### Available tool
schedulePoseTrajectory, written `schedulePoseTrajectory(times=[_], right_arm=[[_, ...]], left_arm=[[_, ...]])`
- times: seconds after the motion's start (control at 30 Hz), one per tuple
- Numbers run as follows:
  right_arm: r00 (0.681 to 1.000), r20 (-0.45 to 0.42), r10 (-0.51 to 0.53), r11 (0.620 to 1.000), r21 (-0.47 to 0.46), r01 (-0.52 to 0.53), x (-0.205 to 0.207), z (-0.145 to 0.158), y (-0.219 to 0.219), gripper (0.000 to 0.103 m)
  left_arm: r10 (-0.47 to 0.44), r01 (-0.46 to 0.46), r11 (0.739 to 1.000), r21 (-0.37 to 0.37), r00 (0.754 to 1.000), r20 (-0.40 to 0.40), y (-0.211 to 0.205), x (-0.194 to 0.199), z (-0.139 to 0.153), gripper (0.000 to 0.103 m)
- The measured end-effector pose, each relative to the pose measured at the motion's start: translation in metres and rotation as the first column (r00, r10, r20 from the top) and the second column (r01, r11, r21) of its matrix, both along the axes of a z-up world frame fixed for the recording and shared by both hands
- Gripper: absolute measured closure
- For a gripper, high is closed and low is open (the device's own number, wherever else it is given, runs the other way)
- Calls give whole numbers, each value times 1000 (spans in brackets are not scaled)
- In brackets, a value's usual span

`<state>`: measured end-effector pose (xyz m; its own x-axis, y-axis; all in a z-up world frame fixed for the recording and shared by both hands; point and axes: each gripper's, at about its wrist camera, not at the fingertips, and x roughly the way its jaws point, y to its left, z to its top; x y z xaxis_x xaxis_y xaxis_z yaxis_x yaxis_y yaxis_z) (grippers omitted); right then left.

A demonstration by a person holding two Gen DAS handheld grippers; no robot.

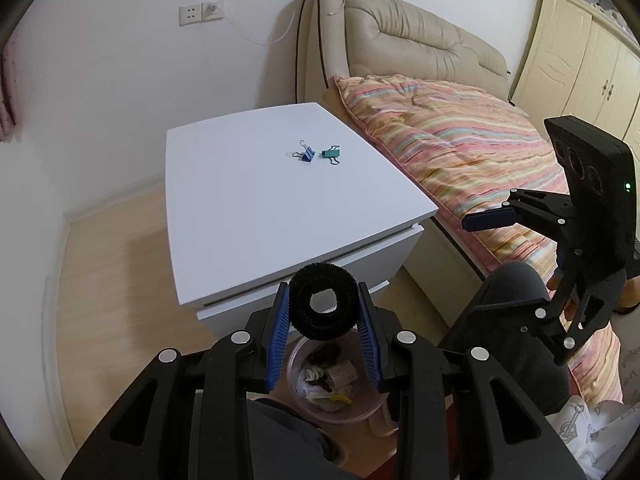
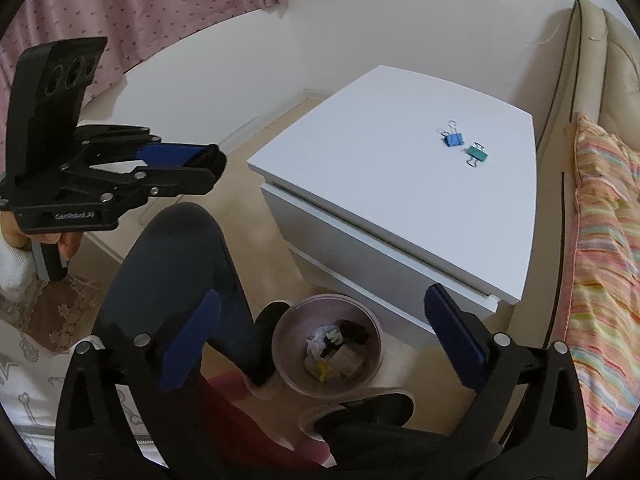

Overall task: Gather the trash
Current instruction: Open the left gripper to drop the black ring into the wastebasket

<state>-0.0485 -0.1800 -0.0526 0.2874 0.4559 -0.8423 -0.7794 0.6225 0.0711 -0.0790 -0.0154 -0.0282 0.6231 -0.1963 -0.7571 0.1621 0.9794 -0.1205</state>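
Observation:
My left gripper [image 1: 324,300] is shut on a black fuzzy ring [image 1: 323,305] and holds it above the pink trash bin [image 1: 372,412], which holds crumpled paper and scraps. The bin also shows in the right wrist view [image 2: 372,328], on the floor in front of the nightstand. My right gripper [image 2: 320,320] is open and empty, above the bin. A blue binder clip [image 1: 307,155] and a green binder clip [image 1: 331,153] lie on the white nightstand [image 1: 240,208]. In the right wrist view, the left gripper [image 2: 212,164] is at the left, with the ring dark between its fingers.
A bed with a striped quilt [image 1: 472,144] lies right of the nightstand, with a beige headboard [image 1: 400,40] behind. The person's legs [image 2: 180,264] and slippers are beside the bin. Wall sockets [image 1: 200,12] and a wardrobe [image 1: 580,64] stand at the back.

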Motion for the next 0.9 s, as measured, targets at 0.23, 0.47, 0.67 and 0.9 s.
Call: schedulePoseTrajectory(times=[0.23, 0.47, 0.67, 0.9], right_arm=[[999, 0, -34, 999, 11, 34, 1, 5, -6, 3], [997, 29, -71, 997, -7, 71, 1, 9, -12, 3], [992, 52, -111, 994, -3, 111, 4, 15, -26, 3], [988, 59, -145, 989, 6, 145, 8, 19, -42, 3]], left_arm=[[-16, 16, 1000, 0, 1000, 0, -4, 1, 1, 71], [-39, 39, 999, 4, 999, 3, -14, 2, 2, 71], [-70, 70, 997, 13, 997, -13, -27, 4, -2, 71], [-107, 108, 994, 25, 994, -30, -41, 8, -5, 71]])
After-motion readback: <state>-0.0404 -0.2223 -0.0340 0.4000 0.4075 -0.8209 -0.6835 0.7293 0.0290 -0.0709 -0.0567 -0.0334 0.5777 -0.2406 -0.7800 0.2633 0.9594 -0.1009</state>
